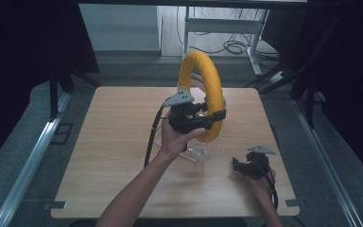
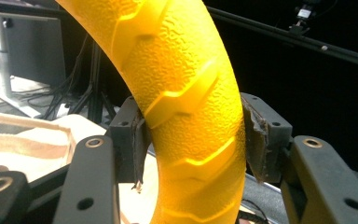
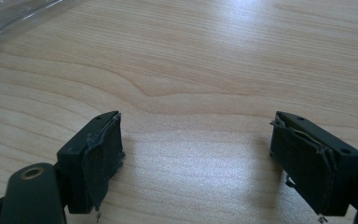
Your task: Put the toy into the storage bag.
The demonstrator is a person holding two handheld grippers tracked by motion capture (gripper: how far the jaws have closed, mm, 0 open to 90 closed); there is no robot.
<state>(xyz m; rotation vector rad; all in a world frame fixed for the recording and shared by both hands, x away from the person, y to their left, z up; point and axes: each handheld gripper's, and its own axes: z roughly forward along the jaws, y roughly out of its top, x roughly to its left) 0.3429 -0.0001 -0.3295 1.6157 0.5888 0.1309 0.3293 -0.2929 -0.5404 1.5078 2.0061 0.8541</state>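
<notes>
While your left gripper (image 2: 191, 154) is clamping the yellow ring (image 1: 203, 90) upright over the table's middle, above a clear tub (image 1: 203, 150), your right gripper (image 3: 196, 158) is idling open near the front right corner; that rounded tread could be twisting loose.

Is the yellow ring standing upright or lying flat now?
Upright. The yellow ring stands on edge, lifted above the table, clamped in the left claw.

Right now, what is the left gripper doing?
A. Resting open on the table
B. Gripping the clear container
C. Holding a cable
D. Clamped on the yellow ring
D: the left gripper has its jaws pressed against both sides of the yellow ring, lifted above the table.
</notes>
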